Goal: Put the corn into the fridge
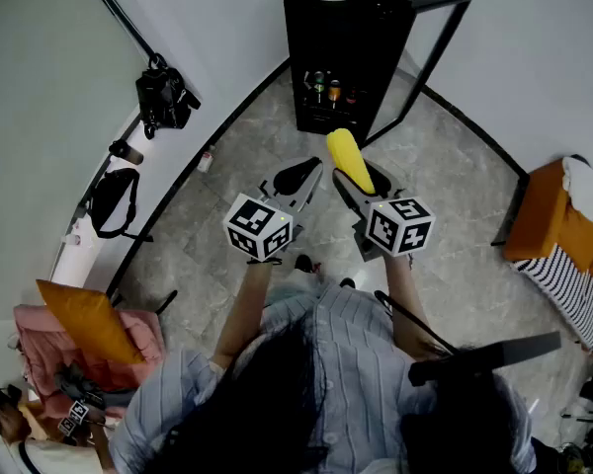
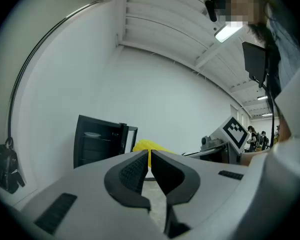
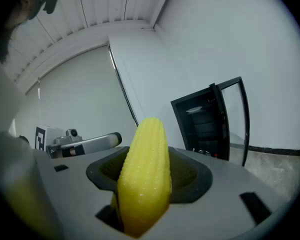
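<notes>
The person stands on a grey stone-tiled floor (image 1: pixel 217 225) and faces a small black fridge (image 1: pixel 341 28) at 12 o'clock. Its glass-paned door (image 1: pixel 430 57) is swung open toward 1 o'clock. A row of cans and bottles (image 1: pixel 326 89) shows on a lower shelf inside.

The right gripper (image 1: pixel 361 178) is clamped on a yellow plastic corn cob (image 1: pixel 347 156). Its jaws stand wide, with the dark pads pressing on the cob's two sides. In the right gripper view the cob fills the gap between the jaws and its tip sticks out past them. In the head view the tip leans toward 11 o'clock. The cob is in the air in front of the fridge, outside it.

The left gripper (image 1: pixel 298 178) is just beside the right one, at its 9 o'clock. It points at the fridge with its jaws closed to a thin slit and nothing between them.

A black camera on a stand (image 1: pixel 163 97) is at 10 o'clock by the wall, with a black bag (image 1: pixel 114 203) below it. An orange seat (image 1: pixel 549 215) is at 3 o'clock, and a pink armchair with an orange cushion (image 1: pixel 79 326) is at 8 o'clock.
</notes>
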Tool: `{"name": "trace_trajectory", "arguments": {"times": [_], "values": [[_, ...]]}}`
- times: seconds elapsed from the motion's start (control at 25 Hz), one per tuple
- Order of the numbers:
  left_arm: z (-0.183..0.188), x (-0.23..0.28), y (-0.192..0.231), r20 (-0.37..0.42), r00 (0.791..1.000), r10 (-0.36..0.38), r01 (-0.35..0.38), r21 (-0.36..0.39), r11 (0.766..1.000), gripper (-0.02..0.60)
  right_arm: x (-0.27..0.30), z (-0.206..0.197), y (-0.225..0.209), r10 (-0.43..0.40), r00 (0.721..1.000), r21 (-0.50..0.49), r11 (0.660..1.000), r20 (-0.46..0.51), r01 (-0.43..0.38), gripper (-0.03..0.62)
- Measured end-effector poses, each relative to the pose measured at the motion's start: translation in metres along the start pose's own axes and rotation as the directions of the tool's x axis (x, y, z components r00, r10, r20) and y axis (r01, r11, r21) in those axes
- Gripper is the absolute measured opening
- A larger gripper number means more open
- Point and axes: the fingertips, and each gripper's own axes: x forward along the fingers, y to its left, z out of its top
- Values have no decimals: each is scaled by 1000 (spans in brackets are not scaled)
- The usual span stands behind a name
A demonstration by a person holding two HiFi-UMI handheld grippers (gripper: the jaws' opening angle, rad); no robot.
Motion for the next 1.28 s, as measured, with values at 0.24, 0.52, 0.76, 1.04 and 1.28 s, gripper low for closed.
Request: {"name": "trace_trajectory", "arguments": {"times": [0.24, 0.52, 0.76, 1.04, 1.28], "values": [[1, -4, 10, 1, 1000, -12, 12, -16, 1000, 8, 8, 1, 3, -4, 1000, 44, 999, 14, 4, 250], [-4, -5, 17, -13, 999, -42, 42, -19, 999, 8, 18, -3, 7, -14, 1000, 44, 999, 13, 13, 250], [-5, -8, 31, -18, 998, -67, 67, -15, 998, 8, 30, -6, 10, -36, 999, 66, 997, 23, 35, 250], [-9, -13, 42, -26, 994, -103, 102, -20, 995, 8, 38, -16, 14, -72, 997, 80, 994, 25, 70, 250], [-19, -7, 47, -36, 993, -110, 109, -49, 993, 8, 39, -26, 8, -86, 996, 89, 992, -3, 86, 250]]}}
